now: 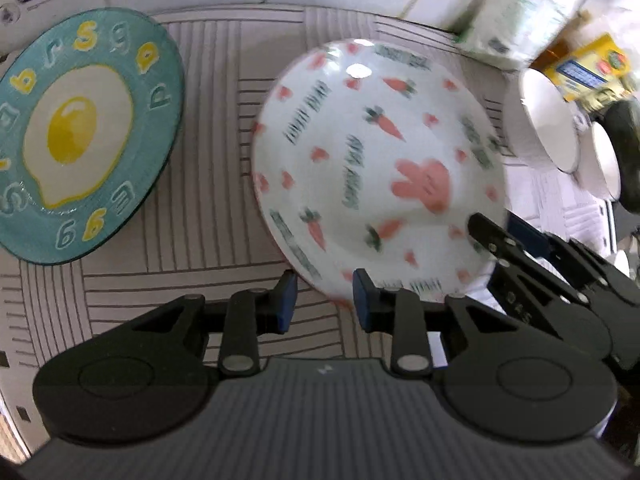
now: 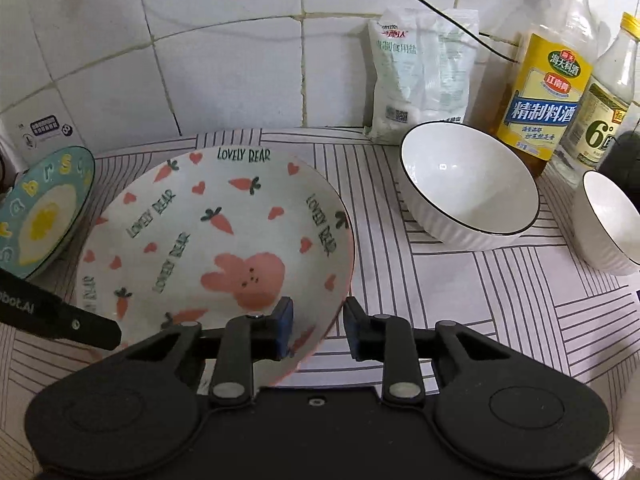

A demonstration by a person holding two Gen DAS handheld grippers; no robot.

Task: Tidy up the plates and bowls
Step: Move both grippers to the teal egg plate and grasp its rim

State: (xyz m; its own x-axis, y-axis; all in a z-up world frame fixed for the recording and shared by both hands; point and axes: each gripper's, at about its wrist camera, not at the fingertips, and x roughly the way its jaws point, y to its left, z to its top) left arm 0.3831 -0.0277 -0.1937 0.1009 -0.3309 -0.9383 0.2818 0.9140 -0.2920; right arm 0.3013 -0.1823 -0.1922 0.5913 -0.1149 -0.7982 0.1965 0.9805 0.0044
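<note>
A white plate with carrots, hearts and a pink rabbit point(image 2: 216, 240) is tilted and lifted above the striped mat; it also shows in the left wrist view point(image 1: 372, 168). My right gripper point(image 2: 318, 328) is shut on its near rim, one finger inside and one outside. My left gripper point(image 1: 324, 304) is open just below the plate's edge, holding nothing. A teal plate with a fried-egg picture point(image 1: 80, 136) lies on the mat at left; it also shows in the right wrist view point(image 2: 40, 208). Two white ribbed bowls point(image 2: 468, 188) point(image 2: 612, 224) stand at right.
A salt bag point(image 2: 420, 72) leans on the tiled wall point(image 2: 224, 60). Cooking wine point(image 2: 548, 80) and vinegar point(image 2: 608, 108) bottles stand behind the bowls. A black cable runs along the wall. The striped mat point(image 2: 500, 292) covers the counter.
</note>
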